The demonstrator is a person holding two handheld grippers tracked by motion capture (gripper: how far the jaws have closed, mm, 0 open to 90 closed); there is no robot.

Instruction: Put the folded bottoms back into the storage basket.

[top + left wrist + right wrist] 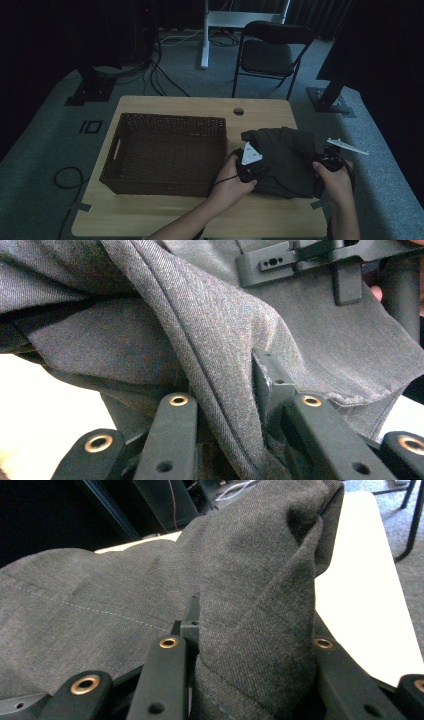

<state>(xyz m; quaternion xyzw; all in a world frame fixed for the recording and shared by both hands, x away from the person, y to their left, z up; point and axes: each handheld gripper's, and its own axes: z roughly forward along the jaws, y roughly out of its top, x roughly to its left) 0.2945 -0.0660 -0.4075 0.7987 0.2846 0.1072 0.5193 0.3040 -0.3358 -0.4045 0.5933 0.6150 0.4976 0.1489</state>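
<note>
A dark grey folded garment hangs bunched between my two hands over the right part of the wooden table. My left gripper is shut on the garment's left edge; in the left gripper view a thick fold of the grey cloth runs down between the black jaws. My right gripper is shut on the garment's right edge, and in the right gripper view a fold of the cloth is pinched between its jaws. The other gripper shows at the top of the left gripper view.
A brown wicker basket stands on the left half of the table, its inside bare. A black folding chair and a white desk leg stand beyond the table. Cables lie on the grey carpet at left.
</note>
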